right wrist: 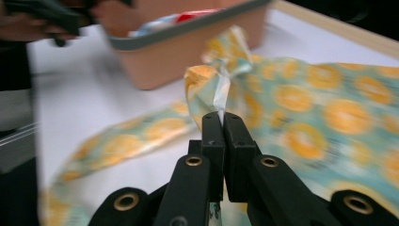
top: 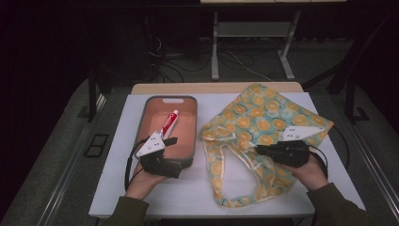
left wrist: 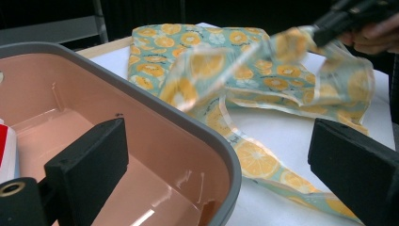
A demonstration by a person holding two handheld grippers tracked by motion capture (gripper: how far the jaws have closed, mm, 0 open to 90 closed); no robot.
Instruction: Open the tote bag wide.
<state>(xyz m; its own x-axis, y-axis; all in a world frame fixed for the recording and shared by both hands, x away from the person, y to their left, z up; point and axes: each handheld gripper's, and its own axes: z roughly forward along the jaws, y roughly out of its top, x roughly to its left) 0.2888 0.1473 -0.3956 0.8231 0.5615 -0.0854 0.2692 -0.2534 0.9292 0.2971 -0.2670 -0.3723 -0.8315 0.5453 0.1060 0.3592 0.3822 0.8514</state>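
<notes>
A teal cloth bag with orange-slice print lies on the white table cover, its straps trailing toward the front. My right gripper is shut on a fold of the bag's edge and holds it lifted off the table. A pink bin with a grey rim stands to the left with a red and white toothpaste tube lying inside. My left gripper is open at the bin's near right corner; one jaw is over the bin's inside, the other outside above the table, the bin's rim between them.
The white cover spans the table, with bare room at the front between the two hands. A wooden table edge shows at the back. Beyond it stand a metal table frame and floor cables.
</notes>
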